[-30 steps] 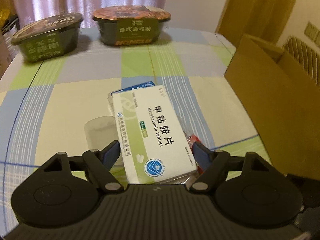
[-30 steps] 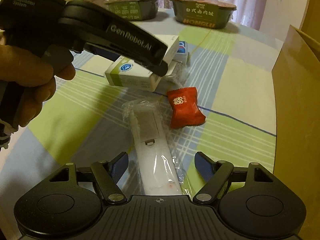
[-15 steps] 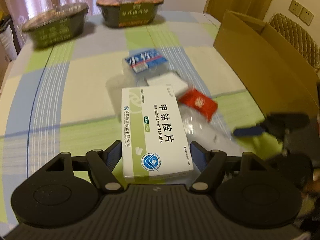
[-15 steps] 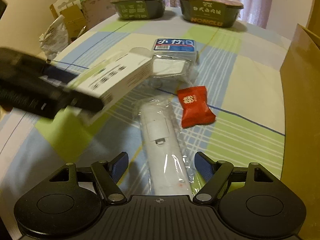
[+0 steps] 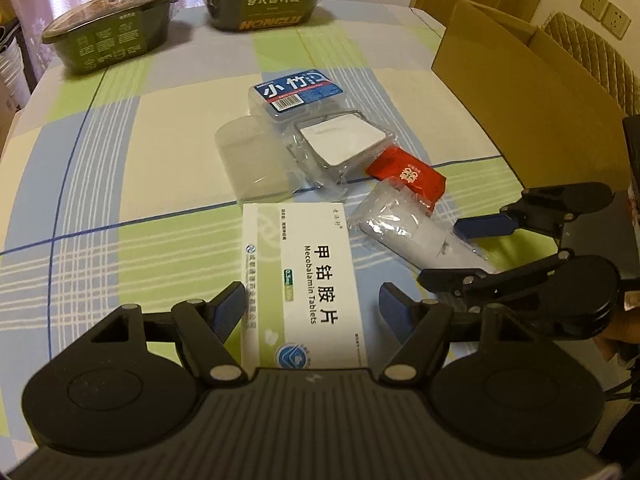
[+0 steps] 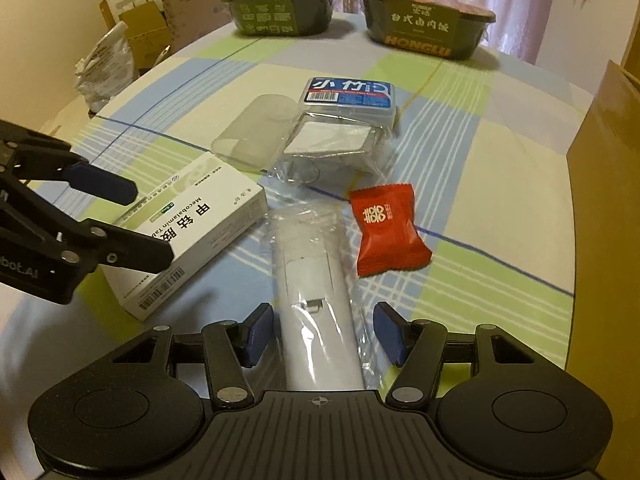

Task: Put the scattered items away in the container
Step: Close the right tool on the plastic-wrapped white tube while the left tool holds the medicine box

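Left tool (image 5: 310, 308): your jaws apart, straddling tablet box (image 5: 304, 280), long axis along fingers. Right tool (image 6: 320, 334) apart astride wrapped remote (image 6: 316, 292). Cardboard box (image 5: 520, 92) at bench's right edge.

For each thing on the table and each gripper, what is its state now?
Left hand-held gripper: open, around the tablet box.
Right hand-held gripper: open, around the wrapped remote.
White-and-green cardboard tablet box: closed, lying flat.
White remote in clear plastic wrap: lying flat.
Red foil candy packet: sealed.
Brown cardboard box: open.
Two dark green meal bowls: lidded.
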A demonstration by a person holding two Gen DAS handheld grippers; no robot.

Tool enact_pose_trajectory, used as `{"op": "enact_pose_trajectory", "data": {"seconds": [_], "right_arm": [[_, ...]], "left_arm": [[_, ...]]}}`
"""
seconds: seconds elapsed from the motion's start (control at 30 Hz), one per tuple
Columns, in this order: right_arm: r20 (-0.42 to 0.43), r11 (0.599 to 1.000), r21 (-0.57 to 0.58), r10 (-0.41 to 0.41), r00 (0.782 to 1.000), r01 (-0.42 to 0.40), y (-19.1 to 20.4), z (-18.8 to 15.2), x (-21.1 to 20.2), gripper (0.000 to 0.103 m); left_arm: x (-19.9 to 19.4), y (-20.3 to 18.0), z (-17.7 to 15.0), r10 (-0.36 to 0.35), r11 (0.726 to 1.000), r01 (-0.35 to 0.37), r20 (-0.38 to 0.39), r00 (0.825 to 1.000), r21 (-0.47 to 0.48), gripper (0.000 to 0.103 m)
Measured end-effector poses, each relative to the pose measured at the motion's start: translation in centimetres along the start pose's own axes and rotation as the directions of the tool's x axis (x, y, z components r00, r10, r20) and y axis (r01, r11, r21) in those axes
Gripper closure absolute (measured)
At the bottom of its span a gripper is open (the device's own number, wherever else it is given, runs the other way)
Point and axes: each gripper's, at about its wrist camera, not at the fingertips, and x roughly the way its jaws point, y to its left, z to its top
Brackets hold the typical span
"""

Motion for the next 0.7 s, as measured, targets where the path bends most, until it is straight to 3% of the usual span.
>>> {"op": "enact_pose_trajectory", "data": {"seconds": [0.13,0.2,0.47,0.6,0.63,0.67,0.7], "right_arm": [[0.003,1.000,-0.025,-0.013,1.000,0.013,0.4,0.2,0.3,0.040],[0.003,1.000,-0.026,-0.017,1.000,0.017,0.5,0.3,0.1,0.060],[-0.027,0.996,0.080,0.032,0.999,-0.029,0.0,0.4,-0.5,0.061],[-0.027,0.997,0.074,0.036,0.999,-0.033,0.0,0.1,-0.9,0.061],[-0.026,0.998,0.045,0.033,0.999,-0.032,0.3,0.0,-0.8,0.056],[-0.028,1.000,0.024,0.013,1.000,-0.013,0.5,0.0,-0.7,0.035],[-0.029,1.000,0.006,-0.005,1.000,0.006,0.6,-0.1,-0.6,0.020]], "left_arm": [[1.0,-0.2,0.2,0.031,0.999,-0.030,-0.012,0.999,0.039,0.032],[1.6,0.1,0.1,0.028,0.999,-0.027,-0.031,0.999,0.033,0.032],[1.8,-0.2,0.0,0.021,0.997,-0.018,-0.046,0.999,0.070,0.034],[1.9,-0.6,0.1,0.031,0.994,-0.025,-0.055,0.998,0.108,0.034],[2.1,-0.7,0.1,0.037,0.993,-0.030,-0.059,0.998,0.116,0.034],[2.2,-0.8,0.2,0.042,0.992,-0.035,-0.059,0.997,0.118,0.034],[2.4,-0.8,0.3,0.047,0.992,-0.040,-0.060,0.997,0.118,0.034]]}}
